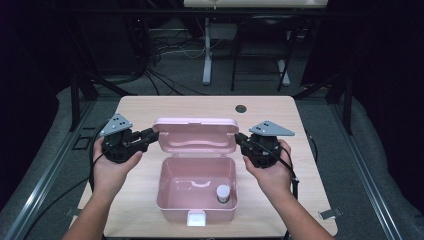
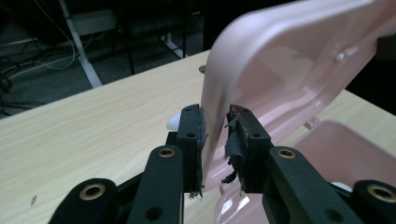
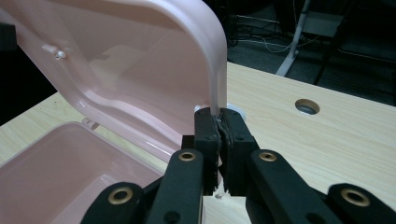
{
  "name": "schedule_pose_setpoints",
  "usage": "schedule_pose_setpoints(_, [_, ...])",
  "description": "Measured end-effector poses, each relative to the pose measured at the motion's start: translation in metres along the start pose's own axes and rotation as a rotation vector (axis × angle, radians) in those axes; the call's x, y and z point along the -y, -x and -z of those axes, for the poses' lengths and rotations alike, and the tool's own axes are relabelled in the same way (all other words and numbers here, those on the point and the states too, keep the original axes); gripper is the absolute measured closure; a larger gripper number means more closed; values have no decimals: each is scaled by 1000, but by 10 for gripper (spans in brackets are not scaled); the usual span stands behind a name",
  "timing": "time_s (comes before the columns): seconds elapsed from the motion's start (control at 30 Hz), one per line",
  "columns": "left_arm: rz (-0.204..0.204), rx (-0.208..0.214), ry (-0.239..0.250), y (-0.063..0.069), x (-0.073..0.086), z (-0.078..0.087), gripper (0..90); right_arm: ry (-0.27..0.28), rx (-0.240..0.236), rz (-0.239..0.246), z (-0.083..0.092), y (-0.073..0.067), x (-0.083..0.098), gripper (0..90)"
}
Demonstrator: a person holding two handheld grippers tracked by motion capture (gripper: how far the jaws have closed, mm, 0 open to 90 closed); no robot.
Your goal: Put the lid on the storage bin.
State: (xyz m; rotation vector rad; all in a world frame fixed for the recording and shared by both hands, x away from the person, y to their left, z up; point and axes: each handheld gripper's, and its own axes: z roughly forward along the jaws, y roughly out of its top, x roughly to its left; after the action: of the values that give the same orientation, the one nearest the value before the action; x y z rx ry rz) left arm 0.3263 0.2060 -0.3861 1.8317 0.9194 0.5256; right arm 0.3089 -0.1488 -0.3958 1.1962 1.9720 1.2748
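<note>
Pink box [image 1: 196, 192], centre frame, lid [image 1: 196, 135] upright: my right gripper [image 1: 242, 141] pinched its right edge, my left gripper [image 1: 150, 135] straddled its left edge, jaws slightly parted; I judged lid-handling underway, next calling for matched swinging.

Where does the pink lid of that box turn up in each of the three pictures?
High view: lid stands open at centre, behind the box.
Left gripper view: lid fills upper right, edge between the jaws.
Right gripper view: lid fills upper left.
Shared landmark: table hole.
</note>
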Motion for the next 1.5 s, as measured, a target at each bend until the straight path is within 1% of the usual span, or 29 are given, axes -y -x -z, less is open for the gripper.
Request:
schedule_pose_setpoints(0.07, [-1, 8, 5, 0, -2, 1, 773, 4, -1, -2, 0, 0, 0, 863])
schedule_pose_setpoints(0.13, [-8, 3, 7, 1, -4, 1, 788, 6, -5, -3, 1, 0, 0, 857])
schedule_pose_setpoints(0.2, [4, 11, 6, 0, -4, 1, 809, 11, -13, -7, 2, 1, 0, 850])
schedule_pose_setpoints(0.27, [6, 13, 6, 0, -4, 1, 809, 17, -26, -18, 3, 3, -1, 844])
schedule_pose_setpoints(0.43, [2, 11, 3, 1, -4, 2, 815, 28, -31, -26, 3, 3, -3, 828])
schedule_pose_setpoints(0.7, [4, 20, 6, 1, -3, 4, 813, 23, -40, -18, 5, 2, -3, 811])
schedule_pose_setpoints(0.87, [2, 21, 2, 3, -2, 6, 814, 21, -34, -8, 7, 0, -2, 808])
schedule_pose_setpoints(0.97, [4, 31, -4, 3, -2, 7, 813, 16, -36, -9, 8, -1, -2, 805])
schedule_pose_setpoints(1.0, [9, 35, 1, 2, -2, 7, 812, 16, -38, -10, 9, -1, -2, 802])
schedule_pose_setpoints(1.17, [11, 36, 0, 3, 0, 9, 810, 18, -43, -13, 10, -2, -2, 782])
schedule_pose_setpoints(1.33, [18, 47, -4, 3, 0, 10, 807, 17, -45, -9, 12, -3, -1, 768])
schedule_pose_setpoints(1.5, [12, 50, -5, 4, 1, 12, 804, 14, -53, -12, 12, -3, -1, 751])
